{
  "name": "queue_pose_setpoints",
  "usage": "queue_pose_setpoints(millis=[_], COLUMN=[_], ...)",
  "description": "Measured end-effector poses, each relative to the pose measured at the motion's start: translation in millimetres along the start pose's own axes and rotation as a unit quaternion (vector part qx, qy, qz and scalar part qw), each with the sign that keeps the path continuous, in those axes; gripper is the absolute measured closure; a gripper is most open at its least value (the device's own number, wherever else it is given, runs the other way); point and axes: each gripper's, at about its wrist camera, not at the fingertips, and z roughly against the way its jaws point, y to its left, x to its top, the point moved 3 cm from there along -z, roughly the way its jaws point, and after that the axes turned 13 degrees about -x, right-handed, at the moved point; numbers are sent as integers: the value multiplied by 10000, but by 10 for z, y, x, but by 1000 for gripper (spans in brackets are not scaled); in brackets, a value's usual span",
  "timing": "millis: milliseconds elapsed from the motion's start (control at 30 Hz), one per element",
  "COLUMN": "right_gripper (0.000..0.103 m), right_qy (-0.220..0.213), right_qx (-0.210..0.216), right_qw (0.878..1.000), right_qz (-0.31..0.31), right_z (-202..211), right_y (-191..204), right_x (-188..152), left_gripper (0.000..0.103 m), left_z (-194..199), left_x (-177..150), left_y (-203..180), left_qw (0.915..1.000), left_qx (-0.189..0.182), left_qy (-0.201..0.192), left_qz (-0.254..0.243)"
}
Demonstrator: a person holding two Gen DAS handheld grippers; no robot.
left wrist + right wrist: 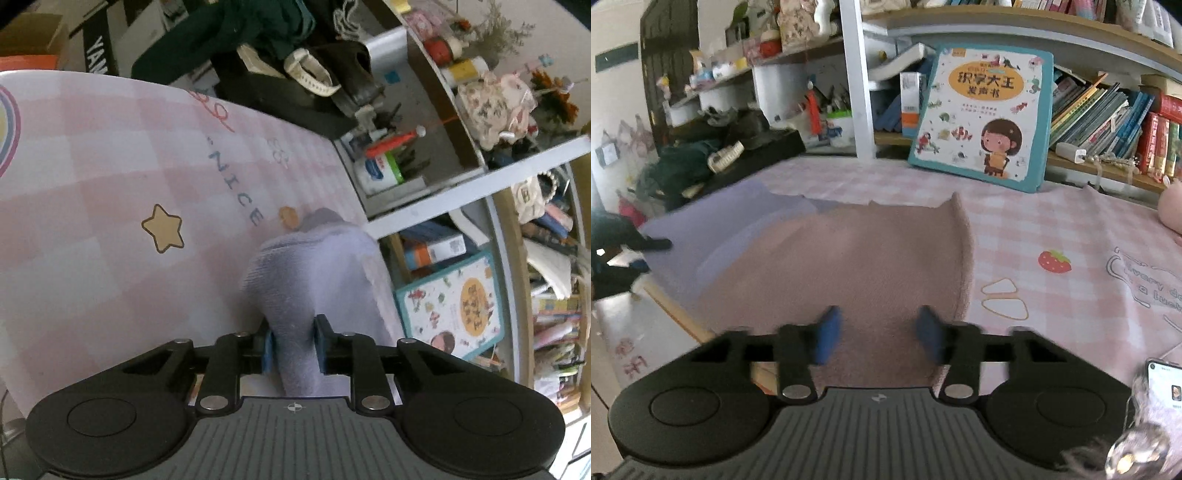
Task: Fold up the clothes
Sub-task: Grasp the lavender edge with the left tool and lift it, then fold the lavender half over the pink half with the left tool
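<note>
My L gripper [294, 345] pinches a bunched lavender cloth [314, 266] on the pink checked mat [110, 155], while my R gripper [879, 334] hovers agape over a mauve towel [857, 258] near the picture book [982, 114].

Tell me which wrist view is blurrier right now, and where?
Right wrist view: motion blur smears the right hand-held gripper and the pink cloth; book cover stays readable. Left wrist view: left hand-held gripper on the lavender cloth is sharper; shelves bend at the fisheye edges.
</note>
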Motion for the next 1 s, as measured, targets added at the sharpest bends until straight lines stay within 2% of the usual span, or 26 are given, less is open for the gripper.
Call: queue_pose_setpoints(millis=[200,300,400,467,567,667,767,867,967,1000], right_gripper=[67,66,66,65,64,63,60,59,59,59], right_qy=[38,32,26,28,27,23,31,23,18,19], right_qx=[25,69,113,138,154,176,218,221,239,263], right_qw=[9999,9999,9999,9999,9999,9998,9996,9996,9996,9995], right_qz=[161,119,78,58,-5,-87,-162,-152,-145,-147], right_z=[-69,-68,-68,-67,-64,-61,-64,-62,-60,-60], right_y=[9,-8,-24,-27,-25,-31,-38,-24,-25,-32], right_x=[-24,-39,-54,-56,-61,-67,-69,-72,-76,-76], left_gripper=[85,90,92,92,92,92,92,92,90,87], left_z=[-69,-75,-44,-41,-49,-74,-149,-225,-296,-350], left_x=[-3,-7,-28,-104,-256,-554,-977,-1413,-1849,-1990], left_y=[-52,-194,-550,-862,-1326,-1735,-1897,-2030,-2158,-2134], left_qw=[9994,9972,9879,9751,9470,9074,8682,8214,7665,7543], left_qx=[93,166,42,-80,-242,-469,-816,-1165,-1502,-1520], left_qy=[-88,-57,-44,-9,56,230,738,1272,1794,2062], left_qz=[-306,-728,-1548,-2216,-3203,-4170,-4839,-5437,-5981,-6046])
